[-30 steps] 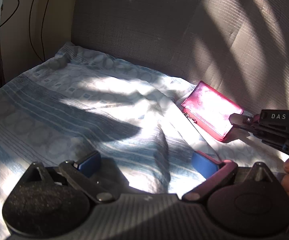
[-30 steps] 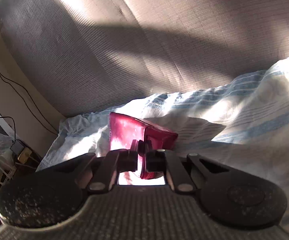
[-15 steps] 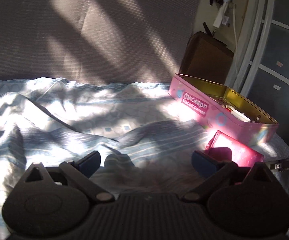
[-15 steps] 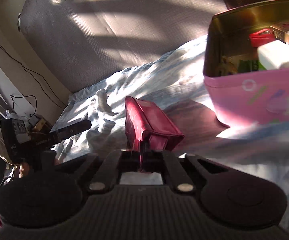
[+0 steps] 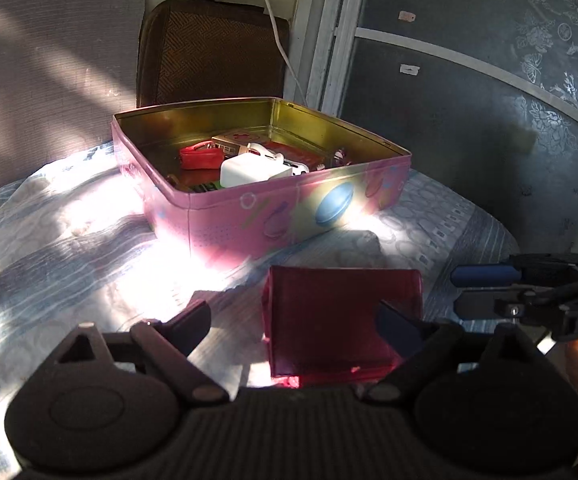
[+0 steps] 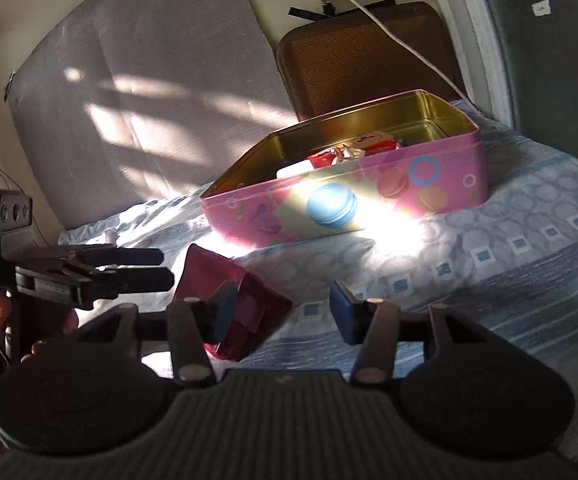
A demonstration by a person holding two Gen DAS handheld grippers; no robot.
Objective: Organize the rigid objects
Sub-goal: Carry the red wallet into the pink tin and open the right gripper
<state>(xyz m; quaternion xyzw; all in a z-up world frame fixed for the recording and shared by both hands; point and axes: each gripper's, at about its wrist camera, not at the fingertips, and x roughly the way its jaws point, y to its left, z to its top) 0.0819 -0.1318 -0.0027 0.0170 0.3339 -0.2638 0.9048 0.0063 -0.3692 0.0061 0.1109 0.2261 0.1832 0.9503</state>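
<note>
A red wallet (image 5: pixel 337 316) lies on the bed sheet just in front of the open pink macaron tin (image 5: pixel 249 216). My left gripper (image 5: pixel 293 320) is open, its fingers on either side of the wallet's near end, not touching it. My right gripper (image 6: pixel 285 312) is open and empty; the wallet (image 6: pixel 233 304) lies by its left finger. The tin (image 6: pixel 369 204) holds a white charger (image 5: pixel 253 170), a small red pouch (image 5: pixel 201 156) and other small items. The right gripper shows at the right edge of the left wrist view (image 5: pixel 485 288), and the left gripper shows in the right wrist view (image 6: pixel 145 268).
The blue patterned bed sheet (image 5: pixel 69 232) is wrinkled. A grey padded headboard (image 6: pixel 141 92) stands behind, with a brown cushion (image 5: pixel 213 48) behind the tin. A white cable (image 5: pixel 281 44) hangs from a wall plug. A glass door (image 5: pixel 469 100) is at the right.
My right gripper carried the wallet from the headboard side to the front of the tin, then opened and let it go onto the sheet. My left gripper swung over to it, staying open.
</note>
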